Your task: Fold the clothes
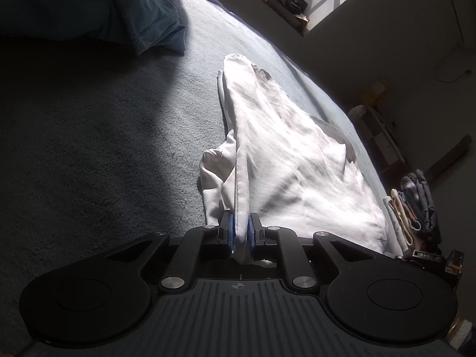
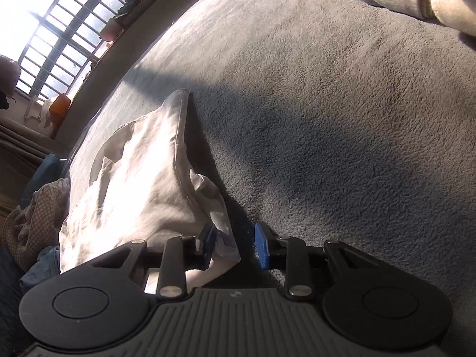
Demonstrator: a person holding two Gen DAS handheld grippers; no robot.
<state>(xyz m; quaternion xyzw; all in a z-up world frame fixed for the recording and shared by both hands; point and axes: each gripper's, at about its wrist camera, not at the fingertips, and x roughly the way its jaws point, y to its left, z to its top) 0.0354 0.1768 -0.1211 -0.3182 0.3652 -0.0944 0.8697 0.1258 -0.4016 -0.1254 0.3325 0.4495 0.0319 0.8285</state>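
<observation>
Left wrist view shows the left gripper (image 1: 241, 232) nearly closed, pinching a hem of the white garment (image 1: 282, 154), which lies on the grey blanket (image 1: 104, 148). The right gripper (image 2: 235, 245) stands partly open around the garment's corner, one pad touching it. That corner could slip free, spoiling the fold.

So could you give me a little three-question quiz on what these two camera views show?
1. True or false: the left hand-held gripper pinches a fold of the white garment.
2. The garment lies on: A) a wooden floor B) a grey-blue blanket C) a table.
3. Which hand-held gripper has a visible gap between its pads?

Key: 1 true; 2 B; 3 the right hand-held gripper, cloth touching only one pad.
</observation>
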